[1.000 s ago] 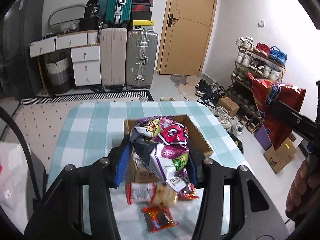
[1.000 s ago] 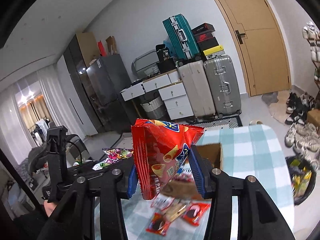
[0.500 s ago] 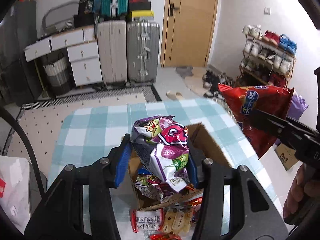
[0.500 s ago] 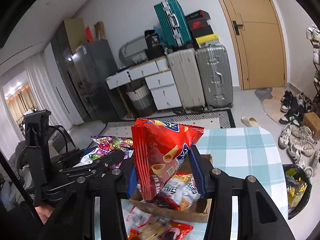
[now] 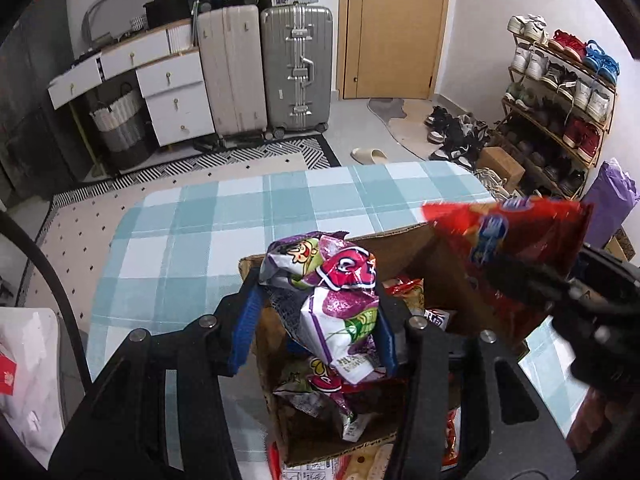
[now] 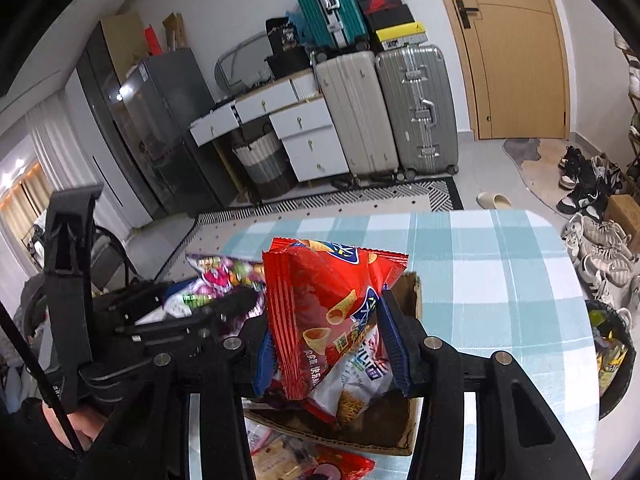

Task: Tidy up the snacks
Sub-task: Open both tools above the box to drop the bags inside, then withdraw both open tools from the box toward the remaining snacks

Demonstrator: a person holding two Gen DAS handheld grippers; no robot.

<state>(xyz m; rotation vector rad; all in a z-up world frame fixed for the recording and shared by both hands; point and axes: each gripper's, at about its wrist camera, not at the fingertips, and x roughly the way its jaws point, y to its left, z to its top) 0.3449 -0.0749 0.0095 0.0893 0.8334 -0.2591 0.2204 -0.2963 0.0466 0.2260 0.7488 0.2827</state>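
Note:
My left gripper [image 5: 316, 328] is shut on a purple-and-white snack bag [image 5: 332, 300] and holds it over the open cardboard box [image 5: 404, 240], which has several snack packs inside. My right gripper [image 6: 334, 344] is shut on a red chip bag [image 6: 320, 308] and holds it above the same box [image 6: 410, 292]. The red bag also shows at the right of the left wrist view [image 5: 516, 240]. The left gripper and its purple bag [image 6: 224, 276] show at the left of the right wrist view.
The box stands on a table with a teal checked cloth [image 5: 208, 232]. Loose snack packs [image 6: 304, 460] lie on the cloth in front of the box. A bin with wrappers [image 6: 612, 352] stands right of the table. Suitcases, drawers and a shoe rack line the room.
Both grippers have moved forward and down over the box with their bags. The box now lies directly beneath them and the loose packs have slid to the bottom edge.

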